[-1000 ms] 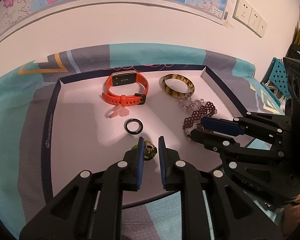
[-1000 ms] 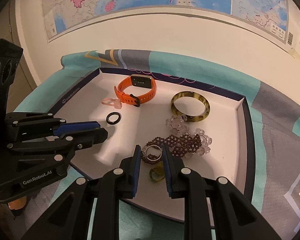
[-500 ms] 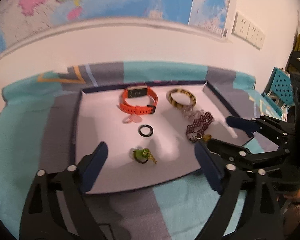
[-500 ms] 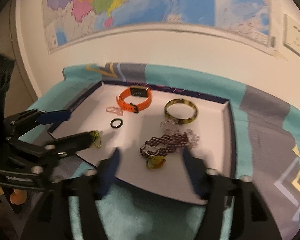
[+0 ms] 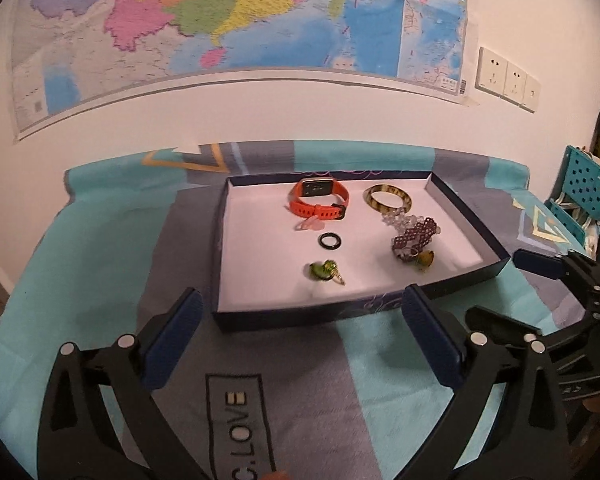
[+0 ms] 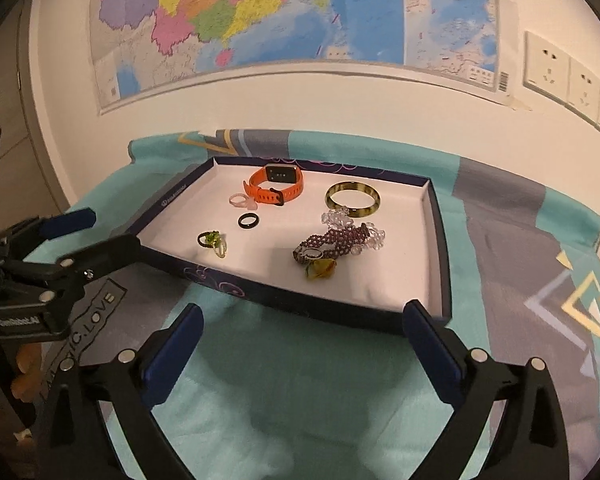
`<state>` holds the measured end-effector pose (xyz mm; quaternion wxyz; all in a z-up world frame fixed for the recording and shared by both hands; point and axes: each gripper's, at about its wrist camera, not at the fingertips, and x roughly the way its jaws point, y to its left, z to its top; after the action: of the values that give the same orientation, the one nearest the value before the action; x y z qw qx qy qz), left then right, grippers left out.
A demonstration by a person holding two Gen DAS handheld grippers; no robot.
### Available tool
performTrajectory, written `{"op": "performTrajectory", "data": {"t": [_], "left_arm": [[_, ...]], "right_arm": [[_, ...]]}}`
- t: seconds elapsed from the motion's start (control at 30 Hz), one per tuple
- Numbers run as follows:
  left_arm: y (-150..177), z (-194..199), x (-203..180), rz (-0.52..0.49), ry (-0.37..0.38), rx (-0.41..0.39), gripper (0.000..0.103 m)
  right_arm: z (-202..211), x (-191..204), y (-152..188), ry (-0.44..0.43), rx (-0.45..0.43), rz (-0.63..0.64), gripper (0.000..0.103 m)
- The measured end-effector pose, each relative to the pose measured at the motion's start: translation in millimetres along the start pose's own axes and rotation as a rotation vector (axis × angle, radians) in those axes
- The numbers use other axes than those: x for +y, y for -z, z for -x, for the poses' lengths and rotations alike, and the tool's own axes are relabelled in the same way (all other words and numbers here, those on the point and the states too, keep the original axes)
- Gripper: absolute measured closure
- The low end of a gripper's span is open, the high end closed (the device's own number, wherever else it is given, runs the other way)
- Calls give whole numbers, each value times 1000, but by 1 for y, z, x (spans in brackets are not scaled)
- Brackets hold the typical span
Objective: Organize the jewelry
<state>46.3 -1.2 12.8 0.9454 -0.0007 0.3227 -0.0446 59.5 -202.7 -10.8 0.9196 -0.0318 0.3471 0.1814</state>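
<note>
A shallow dark-rimmed box (image 5: 220, 240) (image 6: 440, 240) with a white floor holds the jewelry: an orange watch (image 5: 318, 198) (image 6: 274, 186), a tortoiseshell bangle (image 5: 388, 198) (image 6: 352, 200), a pink ring (image 5: 308, 225), a black ring (image 5: 330, 241) (image 6: 248, 221), a green ring (image 5: 324, 271) (image 6: 212, 240), a maroon beaded bracelet (image 5: 414, 236) (image 6: 334, 244) and a yellow ring (image 5: 424, 260) (image 6: 320, 270). My left gripper (image 5: 300, 332) and right gripper (image 6: 300, 344) are both open and empty, held in front of the box's near wall.
The box lies on a teal and grey patterned cloth (image 5: 100, 240) (image 6: 520, 240). A wall with a map (image 5: 220, 20) stands close behind. Wall sockets (image 5: 504, 78) are at the right. A teal perforated rack (image 5: 584, 184) stands at the far right.
Both grippers opened, letting go of the green ring and the yellow ring inside the box, and pulled back out of the box toward me.
</note>
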Motion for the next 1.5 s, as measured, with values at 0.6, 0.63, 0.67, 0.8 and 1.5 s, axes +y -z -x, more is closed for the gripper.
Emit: {"op": "performTrajectory", "data": {"t": [0.6, 0.63, 0.67, 0.8, 1.5], "left_arm": [[17, 18, -4, 23, -26, 1, 6], [18, 19, -4, 23, -27, -1, 6], [18, 19, -4, 21, -26, -1, 6], [19, 19, -6, 18, -28, 2, 6], [20, 21, -4, 18, -36, -3, 6]], "right_arm": [[17, 11, 24, 13, 7, -6, 7], [17, 12, 25, 15, 6, -5, 7], [18, 12, 25, 19, 5, -3, 7], [18, 12, 25, 18, 3, -8, 7], [16, 10, 28, 15, 17, -17, 7]]}}
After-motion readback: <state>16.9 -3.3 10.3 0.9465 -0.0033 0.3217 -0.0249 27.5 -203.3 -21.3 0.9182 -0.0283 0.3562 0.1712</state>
